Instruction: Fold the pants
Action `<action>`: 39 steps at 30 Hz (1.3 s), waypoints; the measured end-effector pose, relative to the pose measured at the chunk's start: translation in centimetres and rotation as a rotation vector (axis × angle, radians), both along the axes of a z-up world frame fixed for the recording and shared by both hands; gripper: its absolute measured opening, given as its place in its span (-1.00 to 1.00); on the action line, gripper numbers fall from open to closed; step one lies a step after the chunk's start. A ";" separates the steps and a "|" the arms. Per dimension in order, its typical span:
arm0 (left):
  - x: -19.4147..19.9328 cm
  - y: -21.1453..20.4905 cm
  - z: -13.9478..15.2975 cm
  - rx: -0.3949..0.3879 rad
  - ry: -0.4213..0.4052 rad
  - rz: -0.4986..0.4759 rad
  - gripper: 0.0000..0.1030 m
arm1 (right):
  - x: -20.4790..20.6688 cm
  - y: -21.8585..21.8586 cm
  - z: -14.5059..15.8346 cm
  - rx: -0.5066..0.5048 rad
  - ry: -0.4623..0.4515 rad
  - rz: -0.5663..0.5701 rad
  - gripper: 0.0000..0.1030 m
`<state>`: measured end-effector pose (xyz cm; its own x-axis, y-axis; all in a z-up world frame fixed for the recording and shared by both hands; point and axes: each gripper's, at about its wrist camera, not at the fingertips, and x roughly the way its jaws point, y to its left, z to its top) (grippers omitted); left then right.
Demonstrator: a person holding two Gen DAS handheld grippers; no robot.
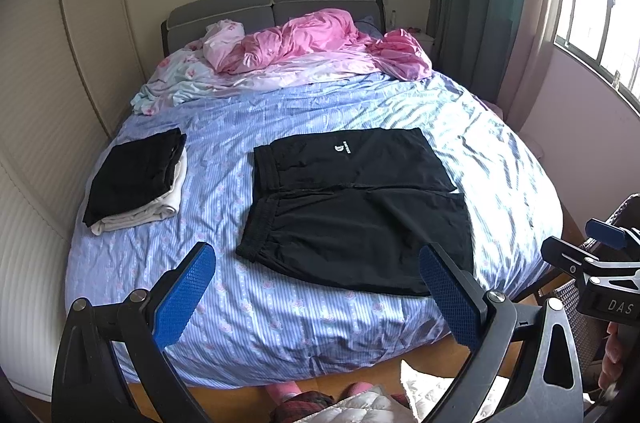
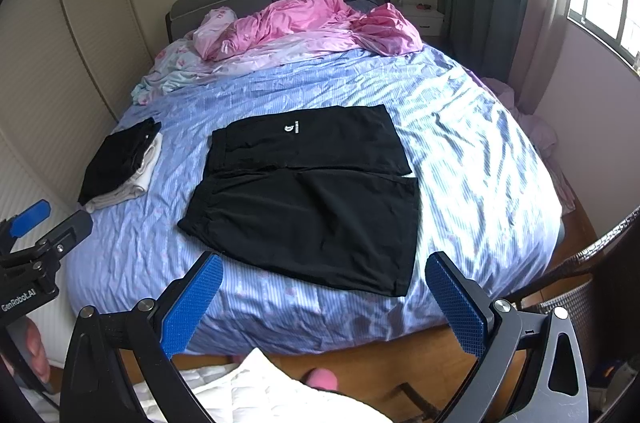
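Note:
Black shorts [image 1: 356, 207] with a small white logo lie spread flat on the blue striped bed sheet [image 1: 280, 323], waistband to the left, legs to the right. They also show in the right wrist view [image 2: 308, 195]. My left gripper [image 1: 318, 287] is open and empty, held above the bed's near edge in front of the shorts. My right gripper [image 2: 324, 297] is open and empty, also above the near edge and apart from the shorts. Each gripper shows at the edge of the other's view.
A stack of folded clothes [image 1: 134, 179], black on white, lies on the bed's left side. Crumpled pink bedding [image 1: 304, 41] is piled by the grey headboard [image 1: 272, 5]. A wicker basket [image 2: 576, 303] stands on the floor at right. The window [image 1: 596, 23] is at right.

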<state>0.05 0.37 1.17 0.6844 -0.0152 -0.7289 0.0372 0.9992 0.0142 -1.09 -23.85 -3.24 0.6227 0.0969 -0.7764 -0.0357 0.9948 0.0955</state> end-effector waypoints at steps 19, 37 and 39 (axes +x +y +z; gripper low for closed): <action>0.1 -0.5 0.3 0.007 -0.006 0.000 1.00 | -0.2 0.0 -0.1 0.002 -0.004 0.001 0.99; 0.0 -0.6 0.3 0.008 -0.008 -0.001 1.00 | 0.0 -0.1 0.0 0.004 -0.003 0.004 0.99; -0.1 -0.6 0.2 0.008 -0.009 0.000 1.00 | 0.2 0.1 0.0 0.003 -0.003 0.004 0.99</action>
<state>0.00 -0.22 1.40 0.6910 -0.0098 -0.7228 0.0374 0.9991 0.0222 -0.91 -23.74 -3.21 0.6243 0.1020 -0.7745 -0.0400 0.9943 0.0987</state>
